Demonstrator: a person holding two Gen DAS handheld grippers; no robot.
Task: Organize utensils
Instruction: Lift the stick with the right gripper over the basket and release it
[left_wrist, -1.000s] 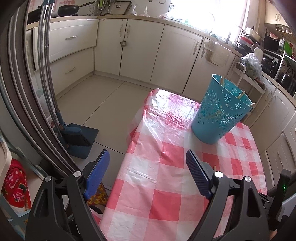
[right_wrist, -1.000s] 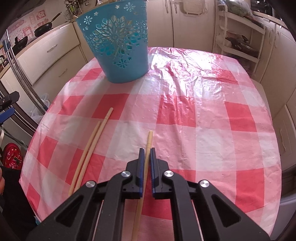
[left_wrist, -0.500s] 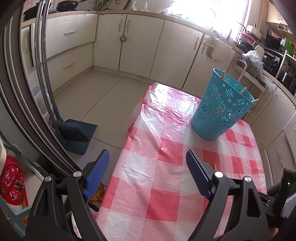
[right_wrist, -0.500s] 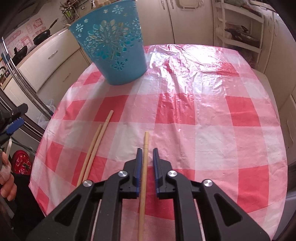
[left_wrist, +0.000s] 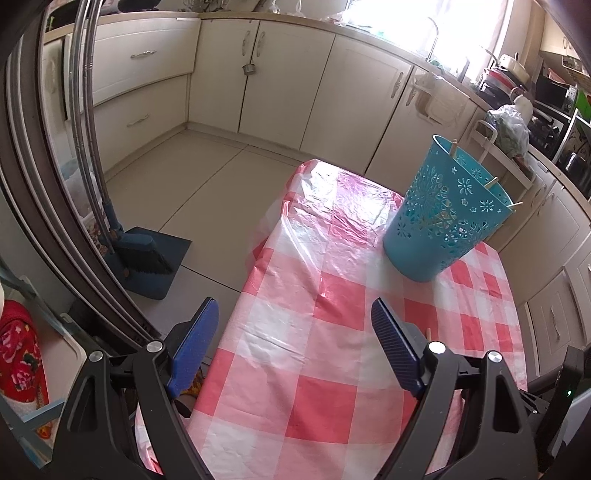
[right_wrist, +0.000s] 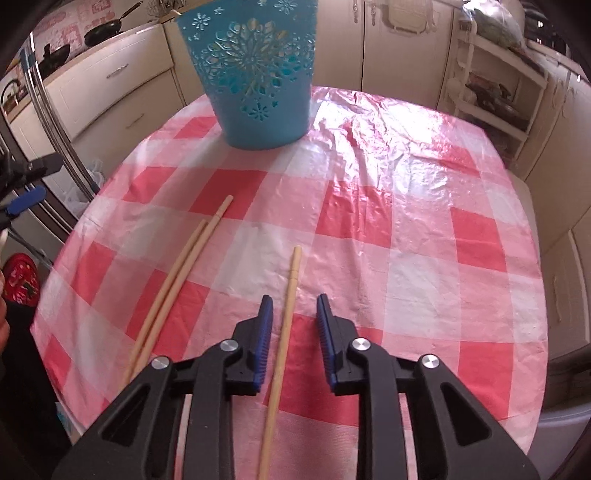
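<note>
One wooden chopstick (right_wrist: 292, 273) lies on the red-and-white checked tablecloth (right_wrist: 406, 221). My right gripper (right_wrist: 293, 298) hangs over its near half, open, with the stick between the blue pads (right_wrist: 264, 332) and touching neither. A pair of chopsticks (right_wrist: 184, 266) lies side by side to the left. The blue cut-out bin (right_wrist: 255, 74) stands upright at the table's far side. In the left wrist view the bin (left_wrist: 443, 221) holds several chopsticks whose tips (left_wrist: 453, 144) poke above its rim. My left gripper (left_wrist: 293, 303) is wide open over the table's left edge, holding nothing.
Cream kitchen cabinets (left_wrist: 258, 92) ring the room. A broom and dustpan (left_wrist: 147, 254) lean by the metal rails on the left floor. A white shelf rack (right_wrist: 491, 92) stands beyond the table's far right corner. A red flowered cloth (left_wrist: 18, 354) sits low on the left.
The right jaws were shut on the single chopstick and have parted, letting it go; it lies on the cloth. The left gripper stays wide open and has barely moved.
</note>
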